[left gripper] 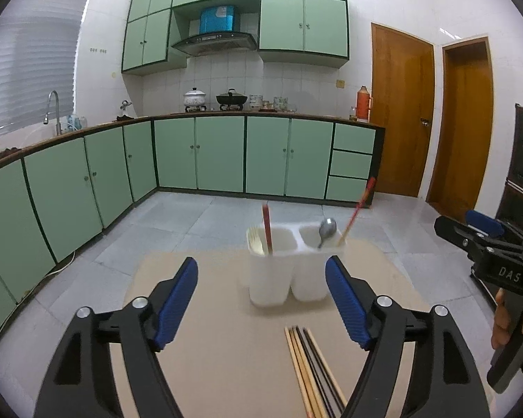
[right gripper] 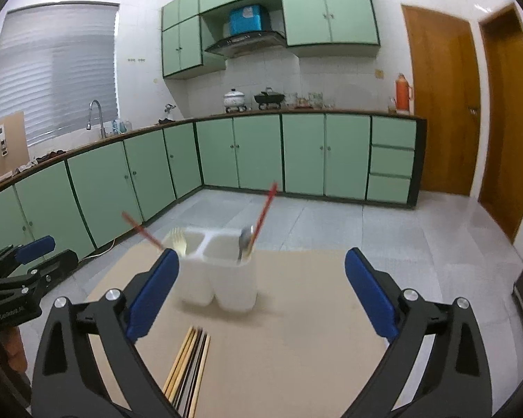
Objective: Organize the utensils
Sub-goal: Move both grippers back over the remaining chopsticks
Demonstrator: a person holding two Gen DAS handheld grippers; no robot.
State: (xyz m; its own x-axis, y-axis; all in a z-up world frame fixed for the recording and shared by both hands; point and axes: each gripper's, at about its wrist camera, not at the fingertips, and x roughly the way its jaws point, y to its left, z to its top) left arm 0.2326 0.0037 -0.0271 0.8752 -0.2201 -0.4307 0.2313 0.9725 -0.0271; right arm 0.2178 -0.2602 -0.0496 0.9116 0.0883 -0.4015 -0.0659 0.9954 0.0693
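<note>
The task looks partly done: the white holder (left gripper: 286, 264) on the table (left gripper: 226, 348) already has a fork (left gripper: 256, 240) and a red chopstick (left gripper: 266, 228) in its left cup, a spoon (left gripper: 327, 230) and another red chopstick (left gripper: 357, 210) in its right. A bundle of chopsticks (left gripper: 308, 369) lies loose on the near side, waiting. The left gripper (left gripper: 261, 299) and right gripper (right gripper: 259, 296) have jaws spread, empty. Only the right view shows a board (right gripper: 5, 146) on the far-left counter.
</note>
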